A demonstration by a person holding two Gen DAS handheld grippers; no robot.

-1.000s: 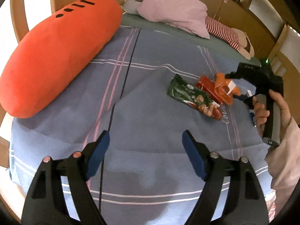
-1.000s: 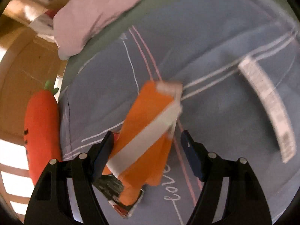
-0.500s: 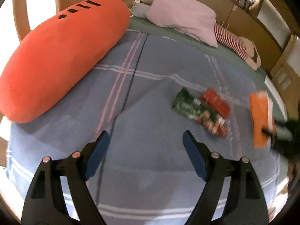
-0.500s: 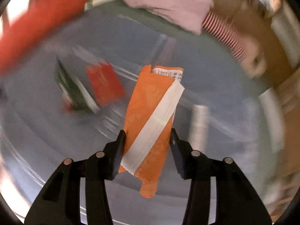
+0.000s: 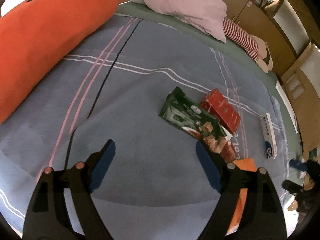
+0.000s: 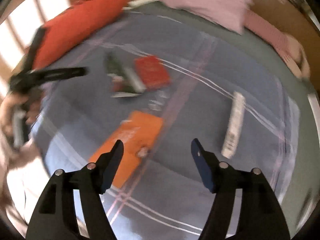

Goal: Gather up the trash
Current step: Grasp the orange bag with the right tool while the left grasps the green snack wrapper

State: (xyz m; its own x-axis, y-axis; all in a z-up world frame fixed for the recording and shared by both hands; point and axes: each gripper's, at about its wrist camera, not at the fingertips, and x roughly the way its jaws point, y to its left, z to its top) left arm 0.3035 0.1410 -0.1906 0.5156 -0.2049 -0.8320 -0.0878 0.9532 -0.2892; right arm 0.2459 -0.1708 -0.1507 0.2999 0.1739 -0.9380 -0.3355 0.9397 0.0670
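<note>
Here, both the left gripper (image 5: pixel 153 165) and right gripper (image 6: pixel 157 165) hang open over the bedspread (image 5: pixel 140 92); the orange packet (image 6: pixel 130 142) at the right gripper's 11 o'clock looks best pinched squarely across its width.

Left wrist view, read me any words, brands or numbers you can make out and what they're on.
Blue bedspread: stitched lettering beside the wrappers, partly hidden, not legible.
Green snack wrapper: print too small to read.
Red box: nothing legible.
White box: text lines and a blue logo, too small.
Orange packet: no text visible.
</note>
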